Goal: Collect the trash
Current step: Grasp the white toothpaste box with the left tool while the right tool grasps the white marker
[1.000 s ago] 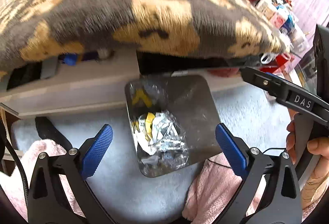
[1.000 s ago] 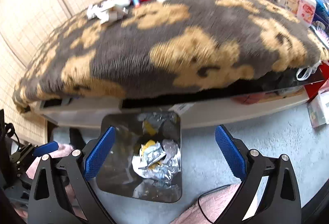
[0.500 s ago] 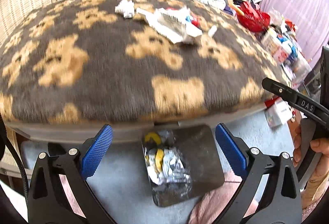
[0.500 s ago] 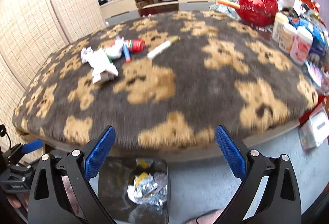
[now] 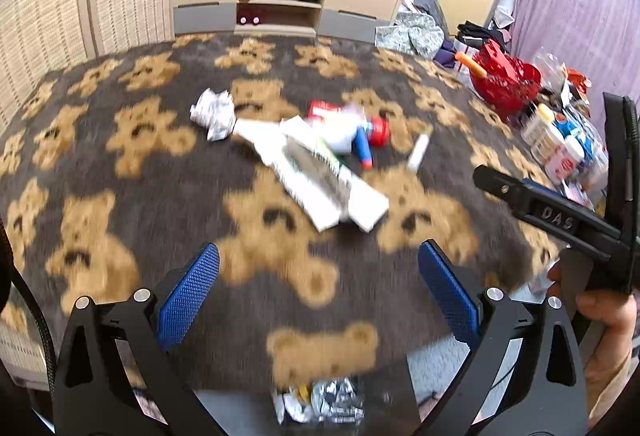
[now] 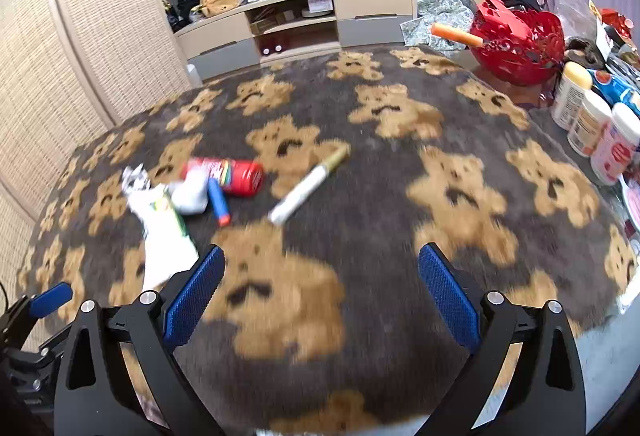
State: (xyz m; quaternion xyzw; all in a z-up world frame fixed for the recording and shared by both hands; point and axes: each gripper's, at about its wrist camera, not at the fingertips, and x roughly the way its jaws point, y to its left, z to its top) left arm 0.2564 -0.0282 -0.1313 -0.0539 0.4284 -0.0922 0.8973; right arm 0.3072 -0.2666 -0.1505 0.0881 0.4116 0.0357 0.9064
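Both cams have swung up within the last sec: before, they looked down at the bin w/ foil scraps below the table edge, now the bear-print blanket (image 5: 120,164) fills the view and the bin (image 5: 320,404) shows only as a sliver at the bottom, under the left gripper (image 5: 319,296). Reads as one drop-off done and the reach for the next piece starting. Left gripper is spread wide, nothing in it; right gripper (image 6: 320,296) likewise wide and empty. Trash sits ahead of the left fingers: flattened white packaging (image 5: 320,176) dead ahead, crumpled paper ball (image 5: 214,112) further out and left. From the right tool the same pile is ahead-left. Mixed in: red can (image 6: 236,176), blue tube (image 6: 219,204), white marker (image 6: 308,188), prob. not all trash, so picking needs care. Far right stand a red basket (image 6: 516,40) and bottles (image 6: 592,124), well apart from the pile. Heavy motion blur; fine detail unclear.
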